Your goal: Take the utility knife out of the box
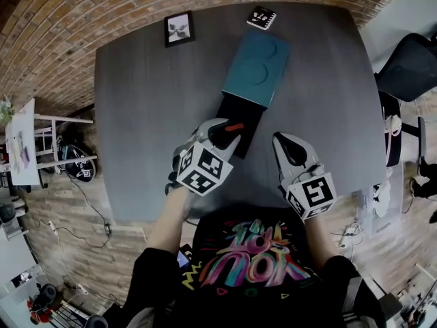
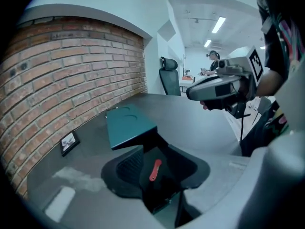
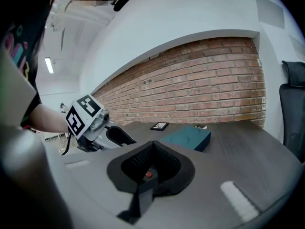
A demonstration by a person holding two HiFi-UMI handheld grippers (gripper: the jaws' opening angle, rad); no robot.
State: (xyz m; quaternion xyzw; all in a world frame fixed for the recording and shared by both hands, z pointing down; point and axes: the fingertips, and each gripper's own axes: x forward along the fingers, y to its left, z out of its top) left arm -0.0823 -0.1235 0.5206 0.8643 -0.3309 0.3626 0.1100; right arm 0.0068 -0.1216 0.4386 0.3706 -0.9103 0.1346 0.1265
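A teal box sleeve [image 1: 256,67] lies on the dark table [image 1: 150,115], with its black inner tray [image 1: 247,111] slid out toward me. A short red-orange bar [image 1: 234,126] in the tray is all I can make out of the utility knife. My left gripper [image 1: 229,139] hovers over the tray's near end, tilted down. In the left gripper view its jaws stand open on either side of the red bar [image 2: 155,170], pressing on nothing. My right gripper [image 1: 281,143] is to the right of the tray above bare table, jaws shut and empty, tips meeting [image 3: 152,144].
A small framed picture [image 1: 179,28] and a black-and-white card [image 1: 261,17] lie at the table's far edge. An office chair [image 1: 410,67] stands off the right side. The table's near edge runs just in front of my body.
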